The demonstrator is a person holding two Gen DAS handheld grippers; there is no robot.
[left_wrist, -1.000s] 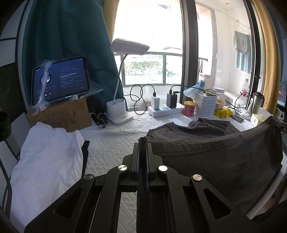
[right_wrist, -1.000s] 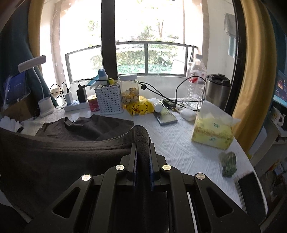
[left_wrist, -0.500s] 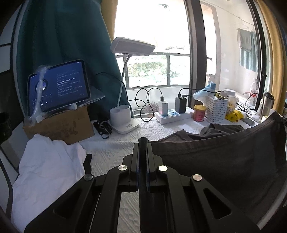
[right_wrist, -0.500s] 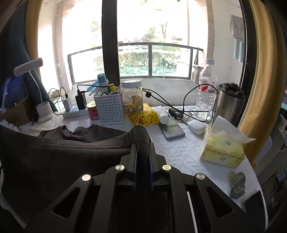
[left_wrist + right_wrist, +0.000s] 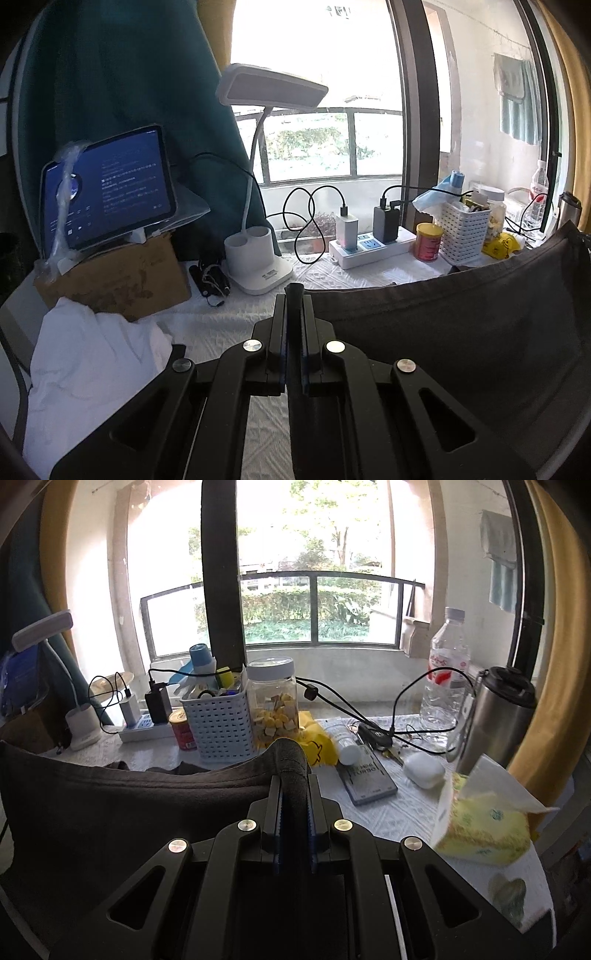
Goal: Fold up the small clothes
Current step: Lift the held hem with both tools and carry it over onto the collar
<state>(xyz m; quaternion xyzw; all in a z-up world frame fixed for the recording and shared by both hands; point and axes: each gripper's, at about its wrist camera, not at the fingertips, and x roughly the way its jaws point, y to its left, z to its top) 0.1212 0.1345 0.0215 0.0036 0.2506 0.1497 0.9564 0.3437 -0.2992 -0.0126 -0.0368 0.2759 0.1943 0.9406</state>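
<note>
A dark grey garment hangs stretched between my two grippers, held up over the white table. My left gripper is shut on its left edge. My right gripper is shut on its right edge, with cloth bunched over the fingertips. The garment fills the lower left of the right wrist view, and a little of it still lies on the table behind the raised edge. A white garment lies crumpled at the table's left.
At the back stand a white desk lamp, a tablet on a cardboard box, a power strip, a white basket, a snack jar, a water bottle and a steel flask. A tissue pack lies right.
Both grippers have risen and moved toward the window with the dark garment. Less of the garment lies on the table, and its raised edge now hides most of it.
</note>
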